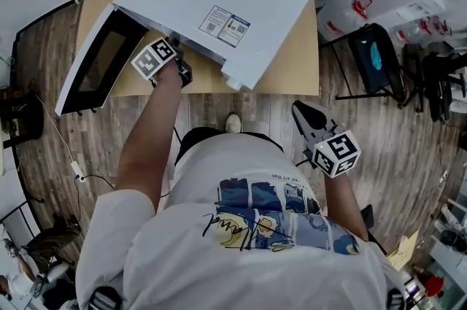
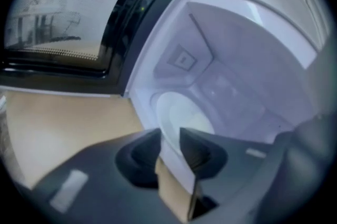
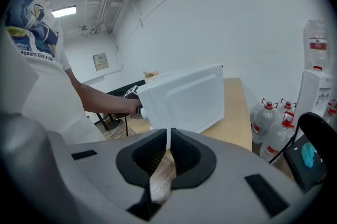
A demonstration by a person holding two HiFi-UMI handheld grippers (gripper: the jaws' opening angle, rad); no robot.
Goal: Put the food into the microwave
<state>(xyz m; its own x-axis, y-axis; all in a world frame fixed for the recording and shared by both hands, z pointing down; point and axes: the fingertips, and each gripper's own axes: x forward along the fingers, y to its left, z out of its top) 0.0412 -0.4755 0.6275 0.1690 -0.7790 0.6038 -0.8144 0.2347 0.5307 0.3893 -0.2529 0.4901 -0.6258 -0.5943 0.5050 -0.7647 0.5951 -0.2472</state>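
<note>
Microwave door (image 1: 95, 68) is found open; left claw (image 2: 169, 136) parted and empty, right claw (image 3: 168, 136) closed, empty. Door is best left wide.

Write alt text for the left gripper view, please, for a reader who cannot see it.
An open microwave fills the view, its door swung out to the left and a white round plate inside. The left gripper points into it, jaws apart and empty.

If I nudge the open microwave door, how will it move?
Likely swings easily: the door stands wide open on a side hinge. Looks rigid, dark framed glass, so probably no flex. The boxy microwave should stay put on the table.
</note>
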